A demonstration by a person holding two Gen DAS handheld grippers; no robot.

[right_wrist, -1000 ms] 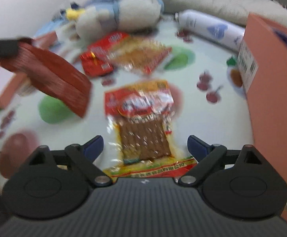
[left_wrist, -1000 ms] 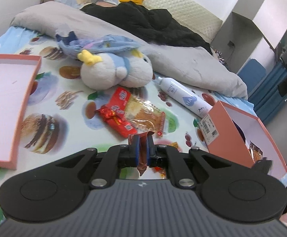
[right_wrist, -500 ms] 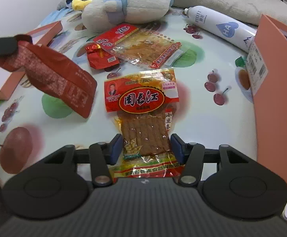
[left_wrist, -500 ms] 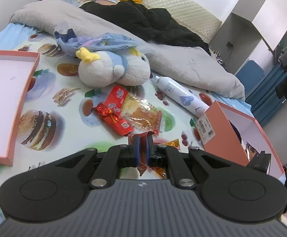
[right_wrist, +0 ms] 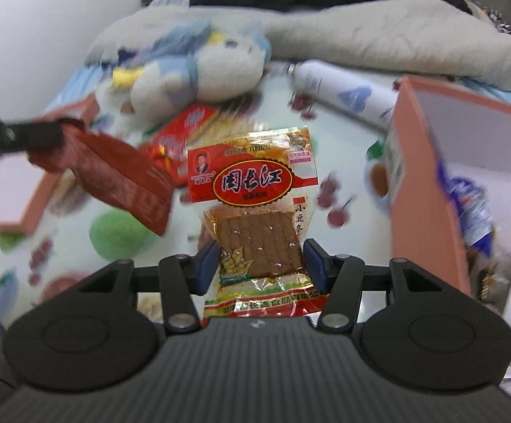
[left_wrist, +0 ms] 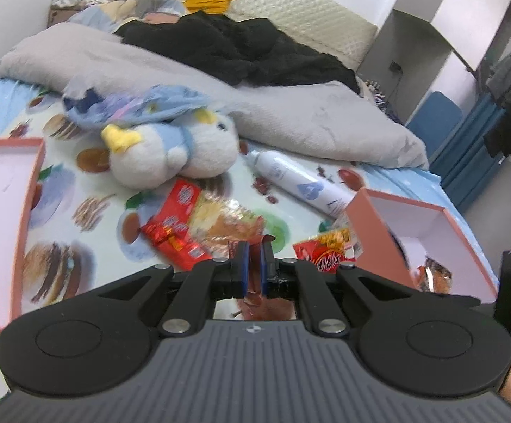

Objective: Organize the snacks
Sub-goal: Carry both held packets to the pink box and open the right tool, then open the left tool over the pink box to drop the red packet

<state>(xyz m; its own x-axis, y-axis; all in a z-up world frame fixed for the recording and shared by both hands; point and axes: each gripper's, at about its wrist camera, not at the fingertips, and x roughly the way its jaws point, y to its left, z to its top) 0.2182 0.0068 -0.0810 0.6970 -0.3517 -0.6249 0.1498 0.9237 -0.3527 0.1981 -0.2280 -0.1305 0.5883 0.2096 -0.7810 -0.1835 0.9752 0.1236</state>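
Snack packets, two of them gripped: a clear-windowed pouch of brown tofu strips [right_wrist: 260, 211] with a red oval label and a yellow-green bottom band is pinched at its lower sides between the blue pads of the right gripper [right_wrist: 260, 264], clear of the food-print bedsheet [right_wrist: 121, 232]. A dark red foil packet [right_wrist: 114, 179] hangs tilted from the left gripper [left_wrist: 253, 269], whose jaws are clenched on its top edge. On the sheet lie a red-and-clear biscuit pack [left_wrist: 213, 218] and a small red packet [left_wrist: 170, 243] touching it, near a white-and-blue plush bird [left_wrist: 170, 155] and a white spray can [left_wrist: 301, 183]. A salmon-pink box [left_wrist: 375, 232] stands at the right with packets inside; its lid [left_wrist: 26, 208] lies at the left
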